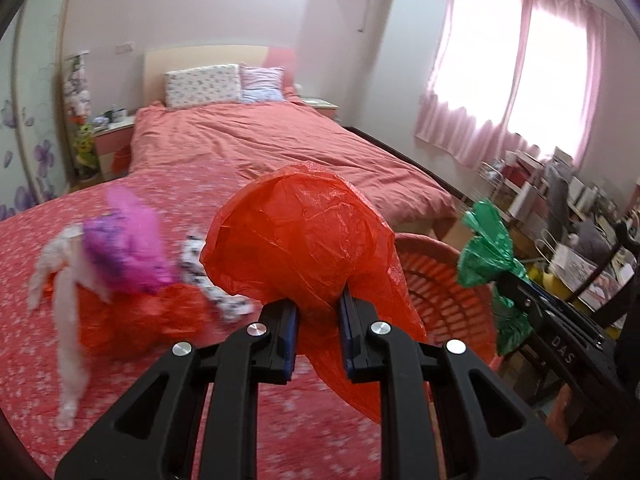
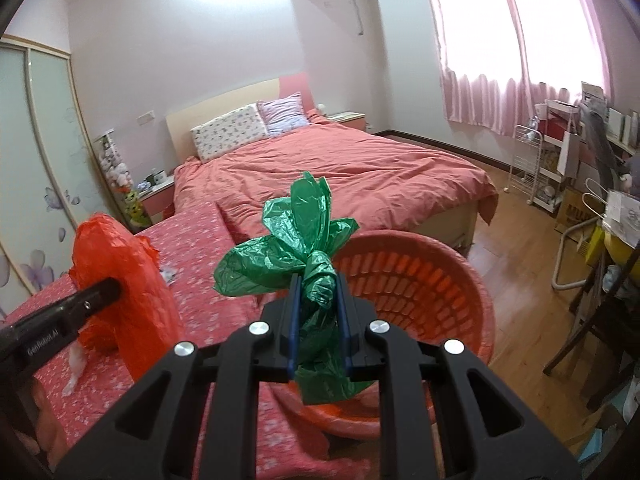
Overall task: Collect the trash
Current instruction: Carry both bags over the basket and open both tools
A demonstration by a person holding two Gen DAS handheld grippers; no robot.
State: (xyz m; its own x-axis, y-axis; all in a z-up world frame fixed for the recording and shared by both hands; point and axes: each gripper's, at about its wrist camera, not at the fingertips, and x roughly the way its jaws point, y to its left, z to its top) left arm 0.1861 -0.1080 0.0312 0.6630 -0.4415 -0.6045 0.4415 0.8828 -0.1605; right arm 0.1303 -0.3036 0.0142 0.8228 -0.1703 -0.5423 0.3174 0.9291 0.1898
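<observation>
Clenching a red bag (image 1: 296, 240) and a green bag (image 2: 304, 248), both jaws hover near the slatted red basket (image 2: 420, 280).

Your left wrist view looks along its fingers over the near floral cover toward the far bed (image 1: 256, 136). Your right wrist view sits further right, over the basket (image 2: 420, 280), facing the same way. Both share the bed, basket (image 1: 436, 280) and curtains (image 1: 512, 64).
</observation>
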